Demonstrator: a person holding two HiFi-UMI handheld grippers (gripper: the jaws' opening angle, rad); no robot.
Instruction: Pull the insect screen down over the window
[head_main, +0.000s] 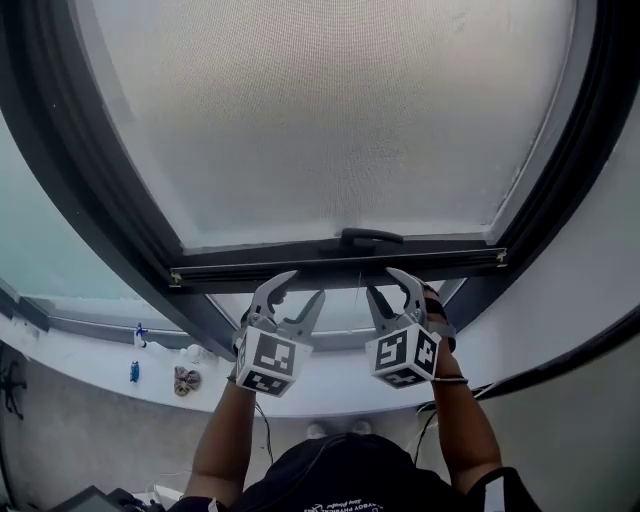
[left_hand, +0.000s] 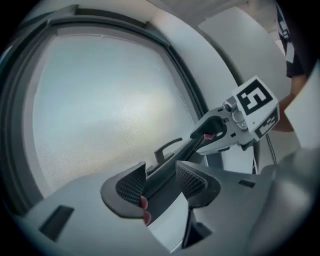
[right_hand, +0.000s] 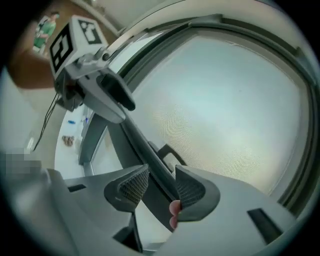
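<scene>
The insect screen is a pale grey mesh. It covers most of the window. At its bottom edge is a dark bar that goes from one side of the dark window frame to the other. A small dark handle sits on the middle of the bar. Under the bar, a thin strip of window shows with no mesh over it.

Both grippers are held up to the bar, one on each side of the handle. The left gripper is just left of the handle. Its jaws are wide apart and the bar runs through the gap between them. The pads do not look pressed on it. The right gripper is just right of the handle. Its jaws are wide apart too, and the bar runs between them the same way. The two grippers are near each other but do not touch.

The person's arms reach up from below.

Lower down on the left is a white sill. A few small things lie on it, too small to name. A thin cable hangs under the left gripper.
</scene>
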